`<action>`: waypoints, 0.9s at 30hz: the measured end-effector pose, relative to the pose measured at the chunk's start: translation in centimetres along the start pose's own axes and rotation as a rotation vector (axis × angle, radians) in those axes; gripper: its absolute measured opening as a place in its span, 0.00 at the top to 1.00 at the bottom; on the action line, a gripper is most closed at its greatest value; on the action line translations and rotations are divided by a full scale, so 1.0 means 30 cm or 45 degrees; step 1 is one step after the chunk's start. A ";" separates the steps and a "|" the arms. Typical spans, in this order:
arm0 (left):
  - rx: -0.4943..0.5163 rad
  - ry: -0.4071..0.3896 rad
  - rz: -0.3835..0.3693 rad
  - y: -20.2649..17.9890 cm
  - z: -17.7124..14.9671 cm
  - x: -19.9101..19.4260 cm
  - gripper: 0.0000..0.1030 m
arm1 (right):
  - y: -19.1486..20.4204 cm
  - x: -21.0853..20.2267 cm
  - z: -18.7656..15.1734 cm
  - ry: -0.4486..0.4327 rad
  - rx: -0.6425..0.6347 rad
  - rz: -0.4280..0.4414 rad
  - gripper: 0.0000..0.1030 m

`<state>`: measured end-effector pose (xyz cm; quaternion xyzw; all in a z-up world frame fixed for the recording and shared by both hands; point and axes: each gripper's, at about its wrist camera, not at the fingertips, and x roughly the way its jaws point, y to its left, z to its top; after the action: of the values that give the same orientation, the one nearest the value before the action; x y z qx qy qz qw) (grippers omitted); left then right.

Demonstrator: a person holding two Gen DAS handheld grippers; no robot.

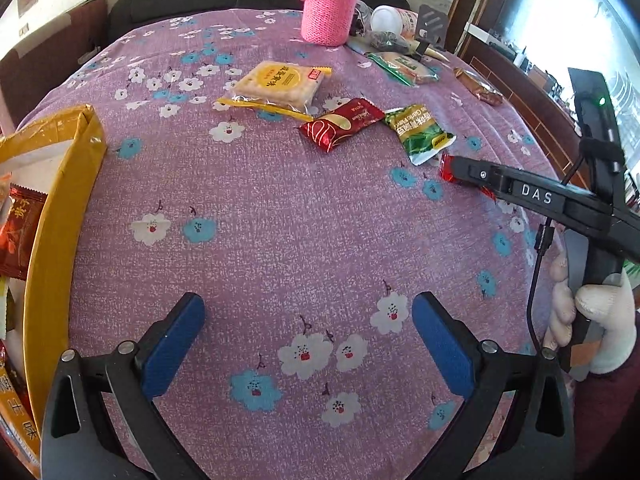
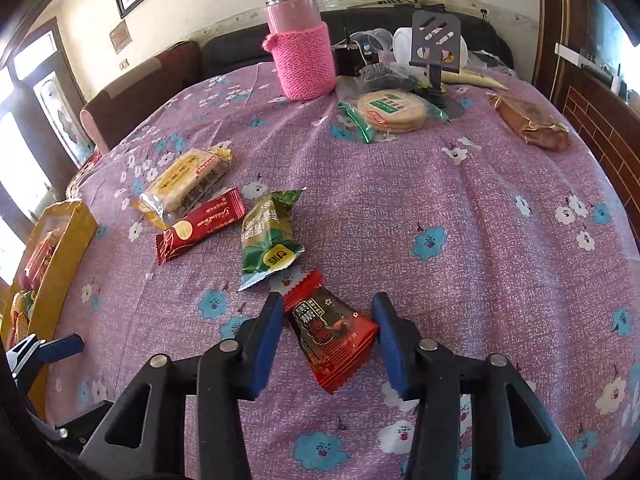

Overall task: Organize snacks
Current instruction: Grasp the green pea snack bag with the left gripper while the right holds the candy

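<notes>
From the left wrist view, the left gripper [image 1: 308, 344] hangs over a bare stretch of the purple flowered tablecloth [image 1: 280, 184] with its blue pads wide apart and nothing between them. A yellow cardboard box [image 1: 60, 200] sits at the left edge, already holding several packets. Farther out lie a yellow cracker pack [image 1: 278, 84], a dark red wafer packet [image 1: 340, 124] and, just beside it, a green snack bag [image 1: 420, 132]. The right gripper [image 1: 460, 170] reaches in from the right, held by a white-gloved hand [image 1: 592, 320], its tip over a red candy packet [image 1: 448, 168] that is mostly hidden. A pink flask in a knitted sleeve [image 1: 330, 12] stands at the far side. From the right wrist view, the right gripper [image 2: 326, 336] has its fingers spread, straddling the red candy packet [image 2: 332, 332], which lies flat on the cloth; the left pad seems to touch its edge, the right pad stands just clear. Beyond it lie the green snack bag [image 2: 268, 236], the dark red wafer packet [image 2: 200, 226] and the yellow cracker pack [image 2: 188, 180]. A round cracker pack [image 2: 390, 111] and a brown wrapped cake [image 2: 528, 120] sit well apart, near the flask [image 2: 300, 36].
</notes>
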<state>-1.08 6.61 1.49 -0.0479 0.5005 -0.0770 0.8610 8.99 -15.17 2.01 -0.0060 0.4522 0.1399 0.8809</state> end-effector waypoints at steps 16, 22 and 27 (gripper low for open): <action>0.290 -0.001 -0.056 -0.085 0.174 -0.010 0.02 | -0.091 -0.075 -0.037 -0.093 0.265 0.231 0.58; 0.449 0.016 -0.112 -0.183 0.341 0.112 0.06 | -0.168 -0.066 -0.041 -0.086 0.365 0.282 0.58; 0.390 0.010 -0.210 -0.248 0.418 0.195 0.06 | -0.199 -0.072 -0.045 -0.084 0.419 0.280 0.58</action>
<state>12.03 -1.71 3.86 0.0432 0.4807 -0.2231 0.8469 8.22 -21.60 2.23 0.1920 0.4379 0.1597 0.8637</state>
